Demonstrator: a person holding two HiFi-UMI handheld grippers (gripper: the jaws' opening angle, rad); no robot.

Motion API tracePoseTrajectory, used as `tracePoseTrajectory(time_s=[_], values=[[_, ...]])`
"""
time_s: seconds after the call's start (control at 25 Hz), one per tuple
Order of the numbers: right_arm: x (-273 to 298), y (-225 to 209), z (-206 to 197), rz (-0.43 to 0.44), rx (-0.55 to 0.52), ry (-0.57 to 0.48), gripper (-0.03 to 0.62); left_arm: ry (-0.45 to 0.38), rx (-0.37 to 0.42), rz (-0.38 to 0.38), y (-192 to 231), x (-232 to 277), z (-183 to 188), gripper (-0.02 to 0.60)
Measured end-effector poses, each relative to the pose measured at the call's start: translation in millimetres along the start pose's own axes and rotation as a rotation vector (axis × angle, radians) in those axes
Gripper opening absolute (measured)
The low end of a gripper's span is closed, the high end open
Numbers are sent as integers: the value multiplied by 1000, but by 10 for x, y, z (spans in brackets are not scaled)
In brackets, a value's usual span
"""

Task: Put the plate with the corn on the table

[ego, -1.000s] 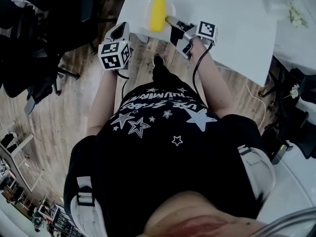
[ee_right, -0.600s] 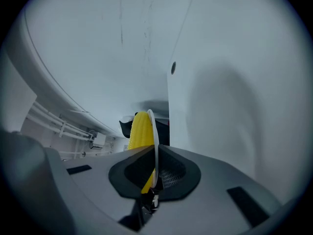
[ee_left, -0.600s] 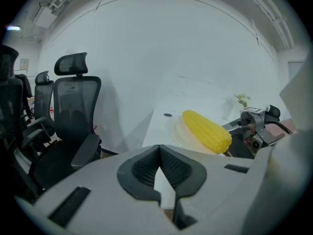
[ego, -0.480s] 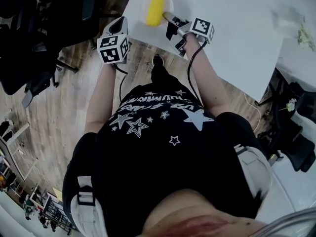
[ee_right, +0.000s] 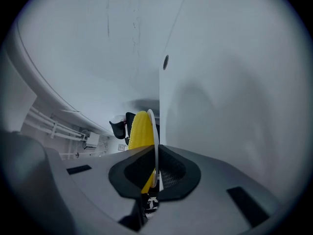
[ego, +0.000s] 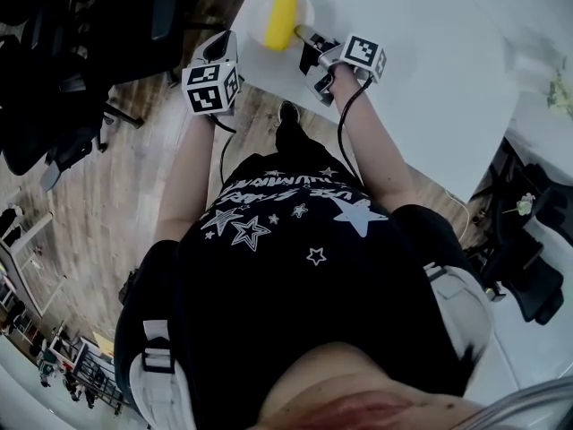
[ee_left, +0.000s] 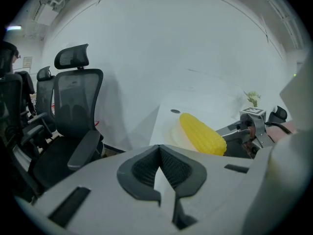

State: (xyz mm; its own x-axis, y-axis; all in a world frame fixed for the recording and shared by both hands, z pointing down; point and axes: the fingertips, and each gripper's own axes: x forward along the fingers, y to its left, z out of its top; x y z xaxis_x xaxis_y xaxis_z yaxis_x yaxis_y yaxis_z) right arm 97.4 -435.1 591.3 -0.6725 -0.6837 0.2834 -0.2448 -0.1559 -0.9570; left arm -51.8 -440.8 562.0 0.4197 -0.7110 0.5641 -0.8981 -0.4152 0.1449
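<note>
A yellow corn cob lies on a small white plate over the near left corner of the white table. My right gripper is shut on the plate's near rim. In the right gripper view the plate stands edge-on between the pads, with the corn on its left. I cannot tell whether the plate touches the table. My left gripper hangs off the table's edge, shut and empty, its pads meeting. It looks at the corn and plate.
Black office chairs stand left of the table on the wooden floor; one is close in the left gripper view. A small plant sits at the table's far right. A person's torso in a dark starred shirt fills the lower head view.
The head view has shifted a little. The left gripper has crept up toward the table's edge. The right gripper still holds the plate over the same corner.
</note>
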Motion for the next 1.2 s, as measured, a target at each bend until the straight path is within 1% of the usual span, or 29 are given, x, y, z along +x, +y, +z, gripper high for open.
tracePoseTrajectory(time_s=[0.56, 0.92, 1.2], values=[[3, -122, -33, -75, 11, 15, 15, 17, -18, 4, -65, 176, 5, 5], [-17, -140, -40, -103, 11, 6, 15, 23, -16, -9, -101, 172, 0, 5], [-31, -169, -65, -138, 32, -1, 17, 27, -20, -11, -108, 139, -18, 5]])
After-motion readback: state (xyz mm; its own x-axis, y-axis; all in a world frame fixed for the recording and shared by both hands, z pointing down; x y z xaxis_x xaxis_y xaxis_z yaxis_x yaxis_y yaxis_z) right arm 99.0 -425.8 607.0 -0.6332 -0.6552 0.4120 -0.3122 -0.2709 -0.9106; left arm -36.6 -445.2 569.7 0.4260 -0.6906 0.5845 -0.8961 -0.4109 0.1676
